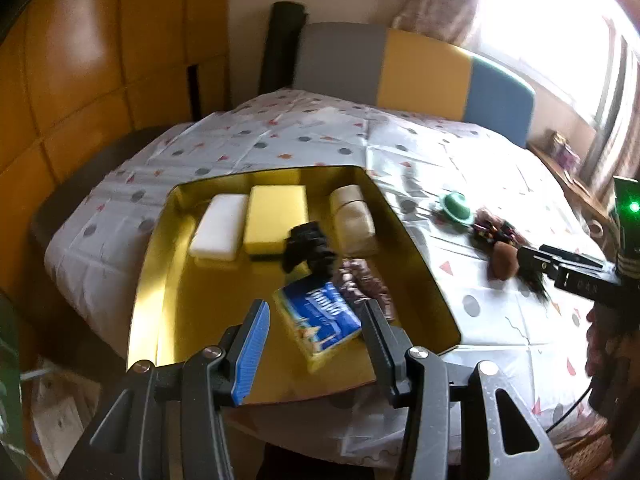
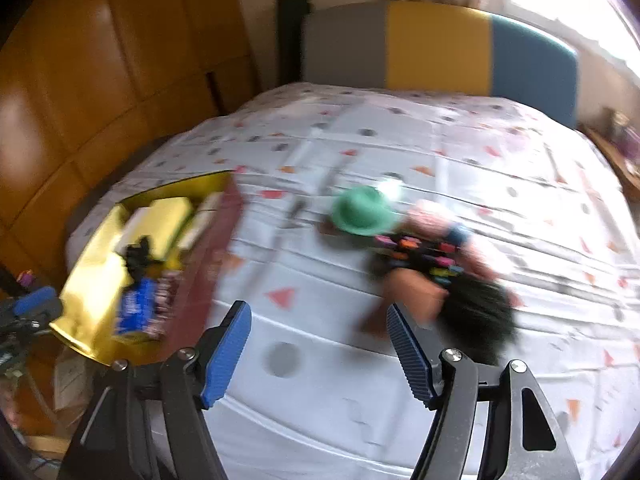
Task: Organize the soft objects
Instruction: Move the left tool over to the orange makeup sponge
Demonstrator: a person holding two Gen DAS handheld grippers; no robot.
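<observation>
While the doll [image 2: 448,276] lies out on the bed [image 2: 320,400], dark hair toward me and its green hat [image 2: 362,210] just beyond its feet, I judge the step in hand to be picking it up for the gold tray [image 1: 160,280]. My right hand-held gripper [image 2: 320,344] hangs over it with the jaws wide apart and nothing between them; the doll's head sits just past the right-hand pad, off to one side of the gap. The view is blurred, so I cannot tell whether pad and head touch. The next move, I think, calls for shifting right and lower so the jaws straddle the body before closing.

My left hand-held gripper [image 1: 316,332] is spread apart too, empty, above the tray's near end, where a blue packet [image 1: 320,322] lies. Farther in lie a white block [image 1: 219,226], a yellow sponge [image 1: 276,216], a beige bundle [image 1: 354,220], a black item [image 1: 306,246] and a patterned piece [image 1: 360,280].
</observation>
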